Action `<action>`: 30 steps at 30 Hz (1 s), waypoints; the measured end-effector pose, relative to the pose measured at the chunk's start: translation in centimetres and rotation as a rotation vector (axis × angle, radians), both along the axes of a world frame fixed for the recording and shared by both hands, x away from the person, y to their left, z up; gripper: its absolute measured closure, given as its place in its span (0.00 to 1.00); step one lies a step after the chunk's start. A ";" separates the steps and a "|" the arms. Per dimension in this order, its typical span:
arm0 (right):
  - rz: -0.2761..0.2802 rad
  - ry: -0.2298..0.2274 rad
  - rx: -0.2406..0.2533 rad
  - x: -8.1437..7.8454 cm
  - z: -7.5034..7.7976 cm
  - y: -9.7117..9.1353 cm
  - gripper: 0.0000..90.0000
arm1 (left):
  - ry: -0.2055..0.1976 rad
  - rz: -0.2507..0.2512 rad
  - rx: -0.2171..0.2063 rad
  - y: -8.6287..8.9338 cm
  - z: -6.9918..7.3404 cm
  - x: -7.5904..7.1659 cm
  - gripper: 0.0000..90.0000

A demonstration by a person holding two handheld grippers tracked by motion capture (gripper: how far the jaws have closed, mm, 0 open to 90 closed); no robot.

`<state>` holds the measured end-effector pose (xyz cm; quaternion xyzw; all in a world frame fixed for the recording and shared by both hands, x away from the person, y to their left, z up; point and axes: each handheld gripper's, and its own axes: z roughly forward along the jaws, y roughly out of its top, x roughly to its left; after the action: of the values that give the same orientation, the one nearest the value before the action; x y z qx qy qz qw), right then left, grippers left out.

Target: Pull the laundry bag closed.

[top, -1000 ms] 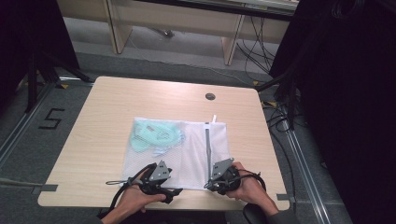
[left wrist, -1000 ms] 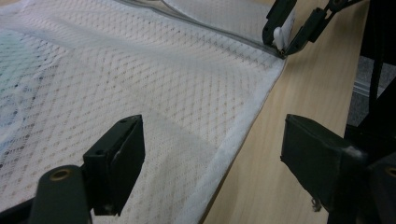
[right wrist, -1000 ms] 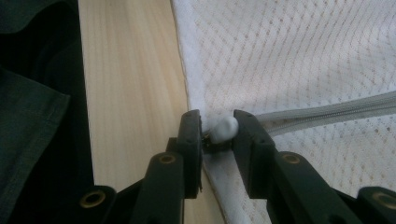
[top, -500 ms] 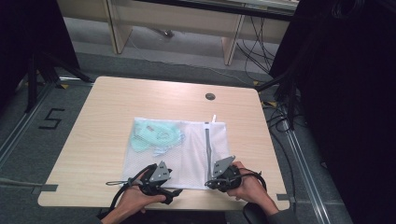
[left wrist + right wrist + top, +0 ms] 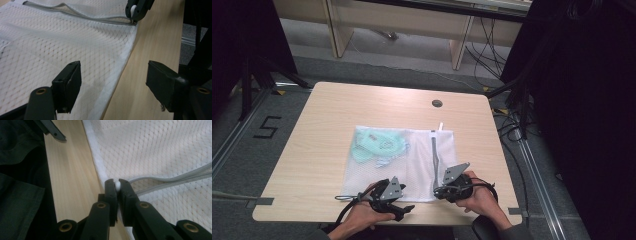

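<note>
Your right gripper [image 5: 117,185] pinches the white zipper pull [image 5: 117,185] at the mesh bag [image 5: 422,155] corner, lower centre of frame. Your left gripper [image 5: 113,82], jaws spread, straddles the bag's near edge, low over the table [image 5: 327,115].

In the high view, the pale green items [image 5: 379,145] inside the white mesh bag [image 5: 399,160] sit at about 10 o'clock in the bag, veiled by the netting; what they are is too small to tell. The person's forearms are cut off at 6 o'clock by the bottom edge. In the left gripper view, the mesh bag runs off the picture at 9 and 12 o'clock, and the right gripper [image 5: 137,10] is cut at 12 o'clock. In the right gripper view, the small white piece [image 5: 117,185] between the jaws is mostly hidden, and the worktop [image 5: 67,182] is blurred.
</note>
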<state>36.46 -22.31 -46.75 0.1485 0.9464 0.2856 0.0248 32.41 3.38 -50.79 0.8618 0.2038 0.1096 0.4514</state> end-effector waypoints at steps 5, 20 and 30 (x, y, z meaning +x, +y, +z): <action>-0.006 -0.003 0.023 0.2 0.1 -0.1 0.96 | 0.020 0.013 -0.035 -1.0 -0.1 0.6 0.38; -0.030 -0.009 0.048 0.4 0.5 -0.4 0.96 | 0.029 -0.035 -0.022 -3.8 -0.9 1.4 0.52; -0.039 -0.011 0.062 0.4 0.6 -0.2 0.96 | -0.019 -0.064 0.001 -4.9 -1.1 1.2 0.63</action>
<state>36.90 -22.50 -46.10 0.1659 0.9339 0.3153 0.0309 33.65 -1.57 -51.93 0.8670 0.1718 0.1036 0.4562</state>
